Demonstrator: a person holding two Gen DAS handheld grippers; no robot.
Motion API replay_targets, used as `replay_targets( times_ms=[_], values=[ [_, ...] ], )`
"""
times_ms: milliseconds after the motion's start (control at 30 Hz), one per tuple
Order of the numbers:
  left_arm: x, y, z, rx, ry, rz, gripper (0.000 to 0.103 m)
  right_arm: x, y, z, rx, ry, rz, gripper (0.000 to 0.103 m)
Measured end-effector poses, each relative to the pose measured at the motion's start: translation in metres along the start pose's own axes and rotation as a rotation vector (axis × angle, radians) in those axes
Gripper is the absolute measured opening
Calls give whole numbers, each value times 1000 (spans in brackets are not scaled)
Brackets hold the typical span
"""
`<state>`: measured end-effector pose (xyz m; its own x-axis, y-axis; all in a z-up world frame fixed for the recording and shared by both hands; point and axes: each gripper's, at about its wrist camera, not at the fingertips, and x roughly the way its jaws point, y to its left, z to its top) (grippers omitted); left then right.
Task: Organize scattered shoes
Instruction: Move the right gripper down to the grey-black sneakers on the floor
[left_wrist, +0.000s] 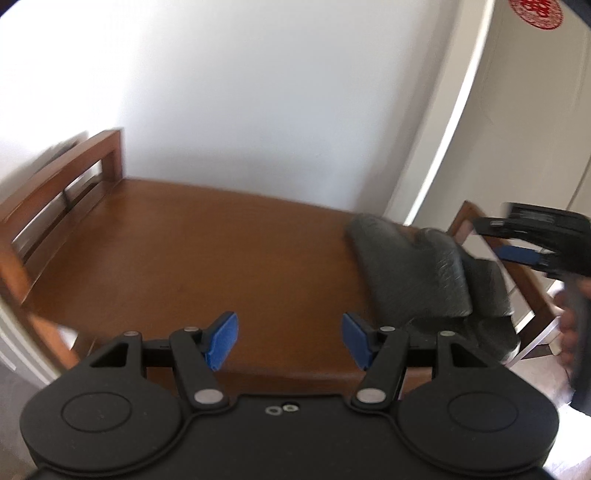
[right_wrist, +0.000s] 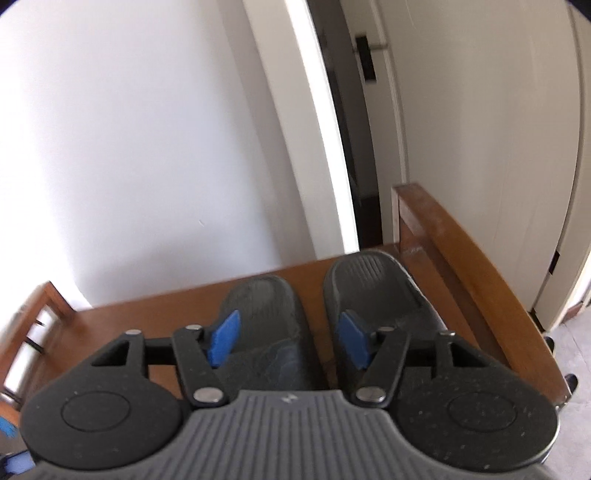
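Observation:
Two dark grey slippers lie side by side, toes toward the wall, at the right end of a brown wooden bench (right_wrist: 155, 314). In the right wrist view the left slipper (right_wrist: 266, 306) and right slipper (right_wrist: 376, 284) sit just past my right gripper (right_wrist: 290, 339). It is open, one blue pad (right_wrist: 223, 338) over each slipper, pressing on neither. In the left wrist view the pair (left_wrist: 410, 266) is to the right of my left gripper (left_wrist: 290, 341), which is open over bare bench top (left_wrist: 192, 251). My right gripper (left_wrist: 506, 240) shows there above the slippers, held by a hand (left_wrist: 569, 328).
Raised wooden side rails bound the bench at the left (left_wrist: 62, 192) and at the right (right_wrist: 461, 258). A white wall (left_wrist: 240, 92) backs it. A door frame (right_wrist: 325, 147) and cream doors (right_wrist: 498, 147) stand to the right, with grey floor (right_wrist: 576, 350) beyond.

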<state>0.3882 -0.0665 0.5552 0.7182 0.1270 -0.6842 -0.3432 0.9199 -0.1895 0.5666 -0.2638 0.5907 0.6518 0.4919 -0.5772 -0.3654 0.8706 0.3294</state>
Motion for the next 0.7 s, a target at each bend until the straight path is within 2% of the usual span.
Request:
replay_targets(
  times_ms=[33, 100, 133, 200, 233, 267, 367, 400, 433, 500, 533, 600, 700],
  values=[
    [-1, 12, -6, -7, 13, 7, 62, -5, 2, -7, -6, 10, 22, 69],
    [-3, 32, -17, -17, 34, 18, 62, -25, 16, -46, -24, 89, 116, 69],
    [-5, 48, -26, -26, 52, 24, 62, -27, 19, -55, -28, 110, 126, 69],
    [-7, 66, -35, -43, 72, 24, 62, -35, 37, -106, -46, 234, 140, 70],
    [-7, 82, -43, -57, 93, 19, 62, -36, 41, -119, -41, 273, 135, 70],
    [-8, 96, -50, -66, 111, 14, 62, -37, 51, -159, -7, 379, 112, 70],
    [-14, 133, -70, -52, 166, -14, 62, -38, 67, -225, 60, 529, 23, 70],
    [-19, 145, -77, -33, 178, -25, 62, -39, 73, -256, 105, 586, -15, 69],
    [-24, 161, -85, -1, 190, -39, 62, -39, 77, -271, 127, 610, -31, 69],
    [-30, 184, -101, 67, 222, -45, 62, -40, 98, -333, 176, 701, -92, 69],
    [-31, 191, -109, 96, 241, -44, 62, -39, 103, -345, 175, 718, -101, 69],
    [-31, 204, -122, 129, 271, -40, 62, -37, 129, -397, 178, 784, -137, 69],
    [-28, 228, -147, 138, 318, -38, 62, -28, 148, -445, 201, 856, -182, 69]
  ],
)
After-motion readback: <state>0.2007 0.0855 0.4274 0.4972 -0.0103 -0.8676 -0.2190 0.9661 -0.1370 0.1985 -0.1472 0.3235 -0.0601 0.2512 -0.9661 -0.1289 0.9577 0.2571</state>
